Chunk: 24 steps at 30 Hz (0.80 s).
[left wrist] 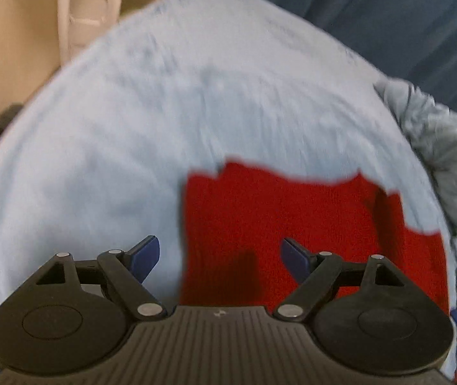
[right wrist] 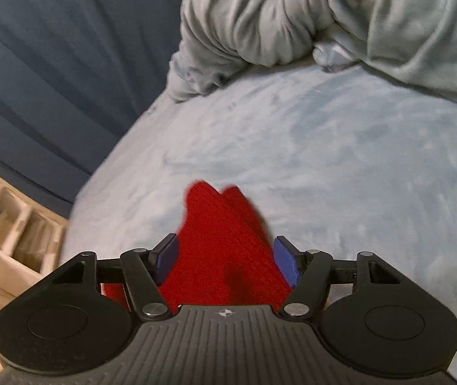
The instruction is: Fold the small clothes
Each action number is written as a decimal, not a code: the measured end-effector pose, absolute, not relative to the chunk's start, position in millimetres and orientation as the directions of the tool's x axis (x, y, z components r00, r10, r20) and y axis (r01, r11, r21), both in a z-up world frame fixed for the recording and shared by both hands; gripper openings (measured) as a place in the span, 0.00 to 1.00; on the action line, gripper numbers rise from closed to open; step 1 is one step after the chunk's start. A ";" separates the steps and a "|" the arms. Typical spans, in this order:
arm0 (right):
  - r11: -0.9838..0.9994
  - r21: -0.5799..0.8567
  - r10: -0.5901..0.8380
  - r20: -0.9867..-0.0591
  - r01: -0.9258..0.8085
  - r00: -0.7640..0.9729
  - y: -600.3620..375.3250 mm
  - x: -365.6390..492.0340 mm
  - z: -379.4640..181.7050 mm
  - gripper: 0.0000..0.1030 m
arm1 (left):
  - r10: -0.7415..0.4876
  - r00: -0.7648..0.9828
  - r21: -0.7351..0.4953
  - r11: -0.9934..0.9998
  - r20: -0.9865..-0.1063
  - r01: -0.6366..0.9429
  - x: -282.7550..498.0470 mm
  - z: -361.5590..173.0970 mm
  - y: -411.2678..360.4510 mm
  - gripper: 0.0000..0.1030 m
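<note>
A red knit garment (left wrist: 292, 224) lies on the pale blue bed cover (left wrist: 132, 144), its far edge uneven. My left gripper (left wrist: 219, 258) is open above the garment's left edge, its blue fingers (left wrist: 146, 253) wide apart, one over the cover and one over the red cloth. In the right wrist view the same red garment (right wrist: 222, 247) lies between the open blue fingers (right wrist: 288, 261) of my right gripper (right wrist: 225, 260), with two pointed corners at its far end. Whether the fingers touch the cloth I cannot tell.
A rumpled grey-green fleece blanket (right wrist: 324, 25) lies at the far side of the bed and shows at the right in the left wrist view (left wrist: 446, 160). Dark blue curtain (right wrist: 52, 64) hangs behind. A white plastic rack (right wrist: 10, 240) stands beside the bed.
</note>
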State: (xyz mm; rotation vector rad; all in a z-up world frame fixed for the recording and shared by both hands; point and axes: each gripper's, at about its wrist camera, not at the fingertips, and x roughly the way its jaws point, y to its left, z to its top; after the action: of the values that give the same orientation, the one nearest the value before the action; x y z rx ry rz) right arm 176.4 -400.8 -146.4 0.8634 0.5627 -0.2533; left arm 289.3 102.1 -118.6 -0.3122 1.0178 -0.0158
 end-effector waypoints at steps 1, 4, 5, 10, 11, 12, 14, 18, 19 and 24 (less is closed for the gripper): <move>0.631 0.639 -0.004 -0.565 0.440 0.825 -399.9 179.8 -150.3 0.66 | -0.149 0.526 -0.249 0.960 -0.837 -0.125 284.7 -124.2 97.0 0.84; 0.651 0.606 -0.080 -0.544 0.457 0.836 -397.6 190.1 -158.6 0.65 | -0.102 0.526 -0.177 0.980 -0.844 -0.093 278.0 -135.3 81.7 0.84; 0.666 0.587 -0.102 -0.539 0.460 0.836 -395.9 191.8 -159.4 0.66 | -0.094 0.528 -0.159 0.984 -0.844 -0.080 275.6 -136.5 78.4 0.84; 0.759 0.508 -0.067 -0.562 0.408 0.825 -401.1 199.5 -165.7 0.68 | -0.091 0.516 -0.136 0.989 -0.852 -0.051 269.0 -142.8 69.4 0.84; 0.762 0.509 -0.059 -0.560 0.400 0.826 -402.2 199.4 -166.7 0.69 | -0.086 0.515 -0.136 0.989 -0.853 -0.060 266.9 -144.8 68.3 0.84; 0.759 0.510 -0.060 -0.565 0.405 0.823 -403.6 199.0 -168.4 0.70 | -0.085 0.514 -0.139 0.988 -0.854 -0.067 266.3 -144.3 67.2 0.84; 0.752 0.519 -0.047 -0.572 0.406 0.819 -406.8 198.7 -170.7 0.70 | -0.086 0.515 -0.148 0.986 -0.853 -0.081 261.9 -145.6 65.7 0.84; 0.736 0.540 -0.023 -0.583 0.408 0.812 -411.4 196.5 -171.3 0.70 | -0.074 0.522 -0.139 0.986 -0.850 -0.087 255.5 -146.7 64.2 0.96; 0.738 0.540 -0.016 -0.585 0.405 0.811 -411.5 196.2 -171.0 0.70 | -0.068 0.526 -0.133 0.987 -0.848 -0.088 253.4 -147.3 64.2 0.96; 0.754 0.519 -0.021 -0.594 0.403 0.804 -407.7 196.7 -171.1 0.71 | -0.075 0.509 -0.137 0.987 -0.858 -0.086 249.2 -152.3 67.1 0.96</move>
State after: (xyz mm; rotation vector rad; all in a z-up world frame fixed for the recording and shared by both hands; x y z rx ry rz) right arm 196.7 -407.7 -171.1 0.6846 0.6007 -0.2471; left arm 249.2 67.1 -152.3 -0.1697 1.0386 0.0069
